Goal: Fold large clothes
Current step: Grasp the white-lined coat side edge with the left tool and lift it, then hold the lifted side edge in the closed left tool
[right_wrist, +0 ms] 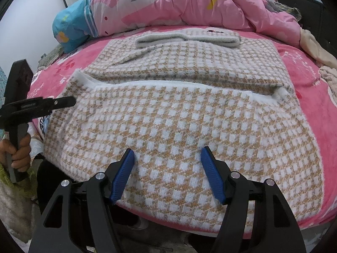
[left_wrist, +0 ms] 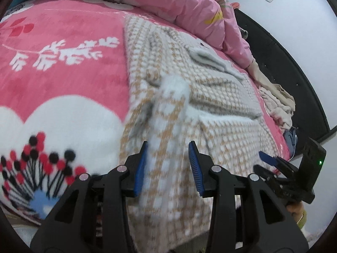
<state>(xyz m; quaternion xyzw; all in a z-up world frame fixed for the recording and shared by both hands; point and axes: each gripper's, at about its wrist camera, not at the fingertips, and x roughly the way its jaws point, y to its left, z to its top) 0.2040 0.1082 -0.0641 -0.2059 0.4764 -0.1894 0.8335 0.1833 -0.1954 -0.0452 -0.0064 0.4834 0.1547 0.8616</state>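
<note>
- Left gripper (left_wrist: 168, 160), nearest the left wrist cam: blue pads (left_wrist: 140, 168) partway apart, w/ a blurred strip of the checked sweater (left_wrist: 221, 113) rising up between them. Strip lay against the left-hand pad; gap showed at the other pad. Could not tell whether the cloth was actually pinched.
- Right gripper (right_wrist: 167, 168): jaws stood wide apart above the near part of the sweater (right_wrist: 168, 116); nothing clamped. Whether pad tips touched the knit could not be told.
- Sweater: tan-and-white check knit, spread flat on the pink blanket (right_wrist: 316, 109) covering the bed, near edge reaching the bed's front edge. White fuzzy hem band (right_wrist: 168, 84) ran across the middle in the right wrist view, w/ a folded-over layer lying beyond it. Grey ribbed collar piece (right_wrist: 187, 39) lay at the far end.
- Blanket (left_wrist: 52, 63): pink w/ white leaf and heart print, red/black flower motif near the left gripper.
- Pink quilt (right_wrist: 200, 6) bunched at the far side of the bed, just beyond the collar; blue-ended pillow (right_wrist: 71, 27) to its left.
- Beige cloths (left_wrist: 278, 105) heaped at the bed's edge beside the dark bed frame (left_wrist: 290, 67).
- Person's hand (right_wrist: 20, 154) gripped the left gripper's handle, seen at the left edge of the right wrist view.
</note>
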